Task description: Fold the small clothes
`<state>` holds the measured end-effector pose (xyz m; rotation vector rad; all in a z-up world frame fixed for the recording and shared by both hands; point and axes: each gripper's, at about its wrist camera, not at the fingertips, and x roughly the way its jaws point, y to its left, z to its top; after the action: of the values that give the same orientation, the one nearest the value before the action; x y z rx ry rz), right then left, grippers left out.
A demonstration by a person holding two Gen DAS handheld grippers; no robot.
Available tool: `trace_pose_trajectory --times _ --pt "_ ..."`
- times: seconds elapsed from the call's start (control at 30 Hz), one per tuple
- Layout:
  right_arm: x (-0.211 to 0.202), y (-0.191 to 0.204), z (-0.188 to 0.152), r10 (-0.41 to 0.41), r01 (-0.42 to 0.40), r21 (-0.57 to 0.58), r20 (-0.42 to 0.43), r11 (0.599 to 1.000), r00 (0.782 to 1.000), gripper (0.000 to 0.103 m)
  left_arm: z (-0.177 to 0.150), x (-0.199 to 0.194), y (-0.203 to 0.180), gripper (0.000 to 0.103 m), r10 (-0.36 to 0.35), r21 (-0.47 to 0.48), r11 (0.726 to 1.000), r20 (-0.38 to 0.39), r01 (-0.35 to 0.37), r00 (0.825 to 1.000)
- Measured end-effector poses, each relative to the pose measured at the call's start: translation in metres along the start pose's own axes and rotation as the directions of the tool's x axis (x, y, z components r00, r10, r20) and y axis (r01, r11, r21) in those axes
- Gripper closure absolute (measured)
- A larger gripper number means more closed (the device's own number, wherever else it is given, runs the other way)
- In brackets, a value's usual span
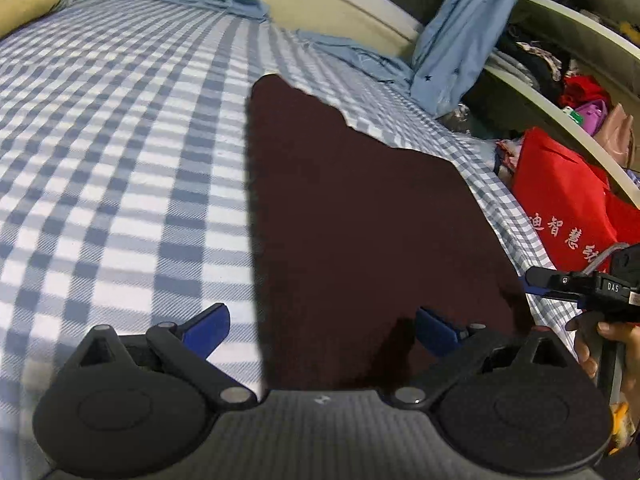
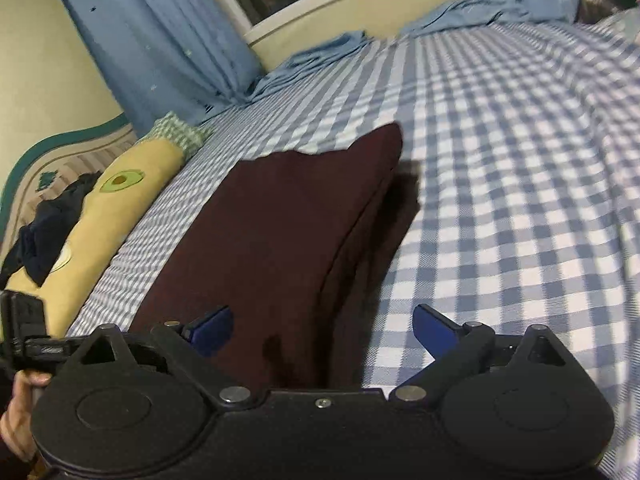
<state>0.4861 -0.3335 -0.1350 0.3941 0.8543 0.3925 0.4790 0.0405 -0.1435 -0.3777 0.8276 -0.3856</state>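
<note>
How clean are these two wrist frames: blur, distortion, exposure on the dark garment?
Left wrist: strong fisheye bend along the window ledge; the maroon garment reads near-black, almost no fold detail. Right wrist: motion smear on the checked sheet at the far and right edges; the garment's folded edge shows, casting a shadow on its right.

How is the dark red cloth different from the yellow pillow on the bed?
The dark red cloth is plain and lies flat, folded in layers; the yellow pillow is plump, with an avocado picture. The cloth lies mid-bed; the pillow lies at the edge, with dark clothes on it. Both rest on the checked sheet.
</note>
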Motion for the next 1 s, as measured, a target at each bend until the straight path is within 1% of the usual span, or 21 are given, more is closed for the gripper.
trace_pose_trajectory --times 0.03,0.1,0.17,0.23,0.3,0.37,0.47,0.6,0.7,0.73,0.77,0.8,0.83,0.87,0.9,0.93,0.97,1.0 --pt "0.003 0.000 0.001 0.014 -0.014 -0.001 -0.008 1.000 1.000 0.007 0.001 0.003 -0.002 0.003 -0.019 0.012 1.000 -0.003 0.019 1.000" --pt "0.010 -0.003 0.001 0.052 -0.051 0.009 -0.021 0.999 0.998 0.007 0.005 0.011 -0.007 0.002 -0.090 0.004 0.996 -0.016 0.090 0.996" --pt "0.021 -0.010 0.003 0.106 -0.103 0.047 -0.051 0.993 0.993 0.007 0.009 0.020 -0.008 0.001 -0.092 -0.026 0.995 -0.009 0.092 0.996" --pt "0.036 -0.019 0.008 0.167 -0.159 0.100 -0.078 0.982 0.983 0.008 0.013 0.027 -0.005 0.001 -0.119 -0.062 0.991 -0.001 0.118 0.993" --pt "0.046 -0.024 0.015 0.204 -0.196 0.112 -0.066 0.974 0.977 0.008 0.019 0.034 0.004 0.001 -0.161 -0.117 0.980 0.011 0.161 0.987" --pt "0.058 -0.028 0.025 0.237 -0.229 0.135 -0.051 0.964 0.970 0.008 0.026 0.042 0.009 0.001 -0.187 -0.142 0.972 0.009 0.187 0.982" --pt "0.082 -0.037 0.043 0.270 -0.259 0.184 -0.036 0.948 0.962 0.008 0.033 0.054 0.004 0.001 -0.178 -0.117 0.977 -0.002 0.176 0.984" --pt "0.107 -0.040 0.065 0.286 -0.272 0.218 -0.033 0.937 0.958 0.005 0.033 0.066 -0.010 0.001 -0.119 -0.057 0.991 0.026 0.120 0.993" --pt "0.112 -0.035 0.069 0.264 -0.249 0.208 -0.048 0.946 0.963 0.006 0.029 0.064 -0.016 0.003 -0.093 -0.034 0.995 0.049 0.094 0.994" --pt "0.112 -0.032 0.070 0.251 -0.236 0.193 -0.053 0.952 0.967 0.008 0.028 0.062 -0.017 0.007 -0.079 -0.031 0.996 0.054 0.080 0.995" --pt "0.114 -0.027 0.069 0.233 -0.220 0.179 -0.055 0.959 0.971 0.010 0.028 0.060 -0.018 0.015 -0.052 -0.026 0.998 0.057 0.054 0.997" --pt "0.112 -0.024 0.068 0.210 -0.199 0.160 -0.054 0.967 0.976 0.018 0.027 0.056 -0.019 0.019 -0.033 -0.021 0.999 0.058 0.034 0.998" --pt "0.110 -0.021 0.066 0.192 -0.183 0.142 -0.050 0.973 0.980 0.033 0.027 0.054 -0.021 0.023 -0.020 -0.013 1.000 0.055 0.021 0.998" --pt "0.109 -0.020 0.063 0.178 -0.171 0.134 -0.044 0.976 0.983 0.046 0.027 0.050 -0.021 0.029 -0.016 -0.007 1.000 0.057 0.016 0.998" --pt "0.108 -0.019 0.060 0.166 -0.161 0.129 -0.031 0.979 0.986 0.067 0.027 0.047 -0.023 0.032 -0.009 -0.003 1.000 0.061 0.010 0.998" --pt "0.108 -0.016 0.058 0.158 -0.155 0.113 -0.013 0.981 0.987 0.071 0.027 0.044 -0.024 0.039 -0.004 0.000 1.000 0.066 0.004 0.998" --pt "0.107 -0.012 0.055 0.151 -0.151 0.094 0.005 0.984 0.989 0.073 0.028 0.039 -0.026 0.051 0.004 0.009 1.000 0.075 -0.004 0.997" --pt "0.107 -0.006 0.054 0.130 -0.130 0.077 0.013 0.988 0.991 0.076 0.028 0.034 -0.028 0.057 0.012 0.017 1.000 0.086 -0.013 0.996"
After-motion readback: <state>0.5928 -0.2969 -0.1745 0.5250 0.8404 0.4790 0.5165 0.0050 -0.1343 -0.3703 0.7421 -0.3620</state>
